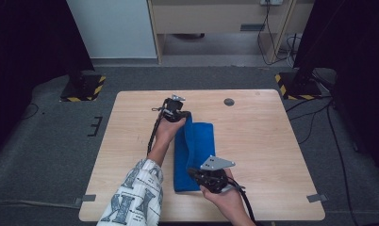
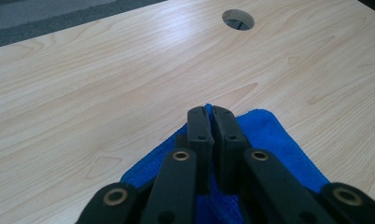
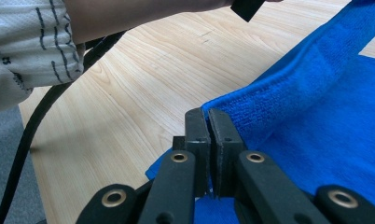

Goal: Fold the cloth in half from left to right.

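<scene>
A: Where's the towel [image 1: 193,155] right now?

B: Middle of the table [image 1: 272,141], lying lengthwise away from the person. The left claw [image 1: 182,114] is pinched shut on the far corner, and the right claw [image 1: 197,173] is clamped on the near corner. The left edge is lifted between them and the rest lies flat beneath, so it looks like a lengthwise fold in hand.

A: What could spoil it?

B: In the left gripper view only a thin sliver of blue shows between the tips of the left claw [image 2: 211,113]. That's a shallow bite; a tug could pull the corner free. The right claw [image 3: 208,116] seems to hold more cloth [image 3: 316,107], though also right at the edge. If one hand runs ahead of the other, the lifted edge would skew and the fold would land crooked. The bottom layer might also drag along and bunch.

A: Anything you can't make out?

B: How many layers each claw holds; the jaws cover that. In the high view the right hand [image 1: 225,197] hides the near corner, and the patterned sleeve [image 1: 135,195] is cut off at the bottom. Whether the far corner is off the table, I can't tell.
</scene>
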### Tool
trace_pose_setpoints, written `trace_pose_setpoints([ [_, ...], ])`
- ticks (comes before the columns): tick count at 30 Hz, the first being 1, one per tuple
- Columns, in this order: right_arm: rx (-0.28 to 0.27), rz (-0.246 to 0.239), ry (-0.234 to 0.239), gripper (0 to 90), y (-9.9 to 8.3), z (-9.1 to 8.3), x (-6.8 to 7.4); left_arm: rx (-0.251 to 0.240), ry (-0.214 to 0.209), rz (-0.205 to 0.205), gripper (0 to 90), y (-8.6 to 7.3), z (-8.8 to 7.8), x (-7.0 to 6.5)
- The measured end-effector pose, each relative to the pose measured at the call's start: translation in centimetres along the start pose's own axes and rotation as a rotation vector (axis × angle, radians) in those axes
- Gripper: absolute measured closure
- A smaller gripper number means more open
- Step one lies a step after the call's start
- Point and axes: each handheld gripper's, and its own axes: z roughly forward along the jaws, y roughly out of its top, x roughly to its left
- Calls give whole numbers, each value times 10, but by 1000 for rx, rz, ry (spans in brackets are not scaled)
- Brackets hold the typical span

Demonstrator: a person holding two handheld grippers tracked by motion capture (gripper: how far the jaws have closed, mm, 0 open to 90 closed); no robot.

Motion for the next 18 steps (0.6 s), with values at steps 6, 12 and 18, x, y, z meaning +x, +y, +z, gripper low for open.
trace_pose_setpoints([
  [6,2,29,-2,875,-12,-8,-6,33,-14,20,863,1,16,-11],
  [12,16,32,-9,875,-14,-8,-10,52,-27,28,861,2,31,-18],
  [18,25,48,-17,874,-21,-8,-14,61,-48,20,861,-2,41,-19],
])
